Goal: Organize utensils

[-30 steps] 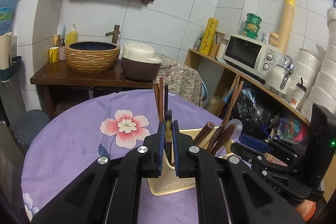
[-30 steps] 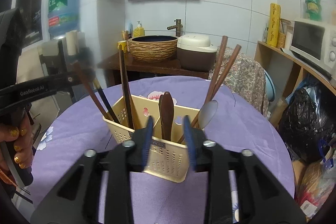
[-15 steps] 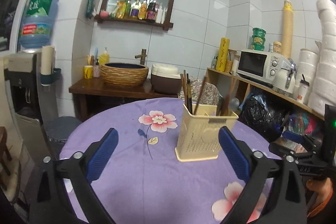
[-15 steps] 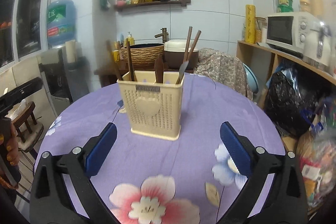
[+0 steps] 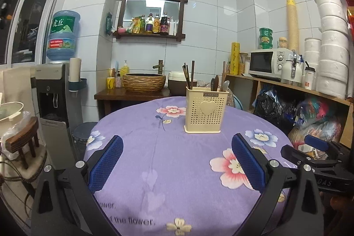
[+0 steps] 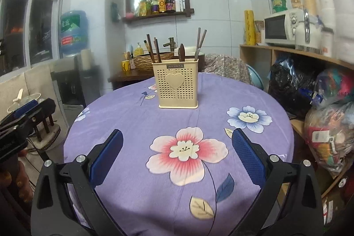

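Note:
A cream perforated utensil holder (image 5: 206, 111) (image 6: 178, 84) with a heart on its front stands upright on the round table with the purple flowered cloth (image 5: 168, 160) (image 6: 177, 125). Dark wooden chopsticks (image 5: 188, 75) (image 6: 152, 50), a wooden spoon (image 6: 181, 52) and a metal spoon (image 5: 224, 85) stick out of its top. My left gripper (image 5: 177, 155) is open with nothing in it, well back from the holder. My right gripper (image 6: 177, 148) is open too, equally far back over the near side of the table. The right gripper also shows at the right edge of the left wrist view.
A water dispenser (image 5: 56, 94) and a wooden stool (image 5: 24, 141) stand left of the table. Behind it is a dark counter with a woven basin (image 5: 143, 82) and a rice cooker. A shelf with a microwave (image 5: 268, 63) and bags runs along the right.
Both grippers opened wide and pulled back from the holder, which now looks small and far. The chopsticks my left gripper was shut on now stand in the holder.

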Motion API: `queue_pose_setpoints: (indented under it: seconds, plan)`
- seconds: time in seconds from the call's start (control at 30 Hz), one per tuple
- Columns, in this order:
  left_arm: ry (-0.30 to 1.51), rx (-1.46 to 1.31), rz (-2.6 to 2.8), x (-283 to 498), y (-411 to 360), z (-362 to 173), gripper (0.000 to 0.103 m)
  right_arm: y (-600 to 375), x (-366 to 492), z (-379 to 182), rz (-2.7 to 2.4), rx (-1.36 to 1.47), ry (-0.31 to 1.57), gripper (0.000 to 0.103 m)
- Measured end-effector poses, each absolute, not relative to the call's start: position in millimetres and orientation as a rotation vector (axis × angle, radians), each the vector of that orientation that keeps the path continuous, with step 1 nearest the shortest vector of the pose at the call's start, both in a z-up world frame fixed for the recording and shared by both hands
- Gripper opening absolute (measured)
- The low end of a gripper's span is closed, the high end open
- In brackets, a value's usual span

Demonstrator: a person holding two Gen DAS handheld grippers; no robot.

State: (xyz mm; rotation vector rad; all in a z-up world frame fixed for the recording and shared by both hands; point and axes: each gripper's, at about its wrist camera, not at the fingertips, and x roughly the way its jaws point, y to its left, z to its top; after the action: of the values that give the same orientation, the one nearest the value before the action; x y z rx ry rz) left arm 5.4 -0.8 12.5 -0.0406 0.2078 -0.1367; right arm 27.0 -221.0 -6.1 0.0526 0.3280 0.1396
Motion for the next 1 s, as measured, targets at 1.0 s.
queue_pose_setpoints:
  seconds: [1.0]
  plan:
    - [0.203, -0.070, -0.125, -11, 4, 10, 0.098, -208, 4, 4, 0.184, 0.001, 0.293, 0.097]
